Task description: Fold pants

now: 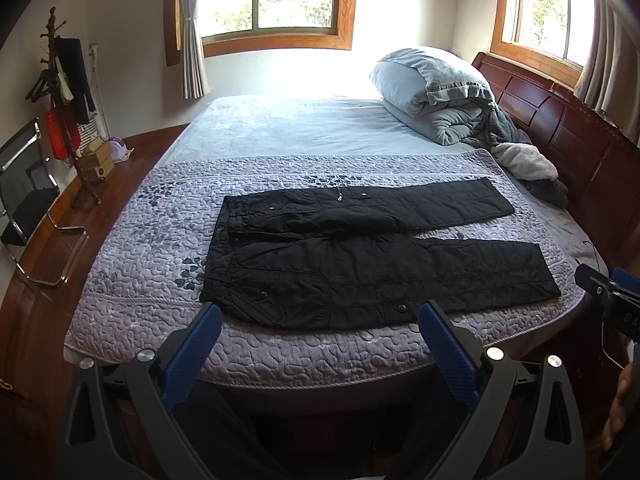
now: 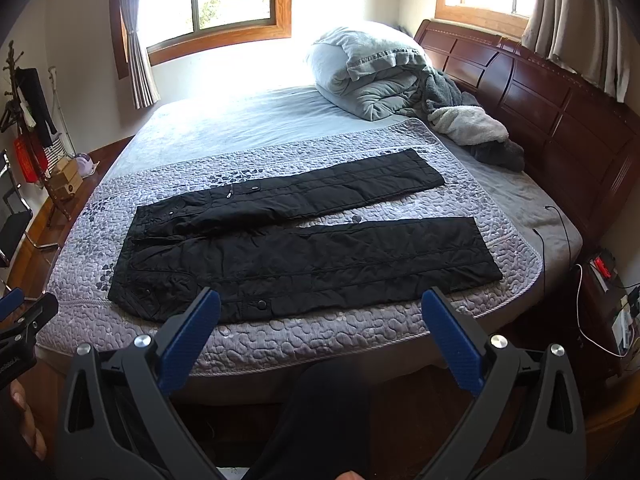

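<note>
- We are seeing the black pants (image 1: 360, 264) lying flat on the quilted bed (image 1: 152, 248), both legs spread, nothing folded yet.
- Long axis is running left to right: waistband left, cuffs right, a slim gap opening between the legs.
- Left tool (image 1: 320, 320) is hovering wide open at the near edge, nearer the waist and hip.
- Right tool (image 2: 320, 304) is also hanging wide open, gripping nothing, nearer the cuffs.
- We are judging the first fold as laying the near leg over the far one, away from us.
</note>
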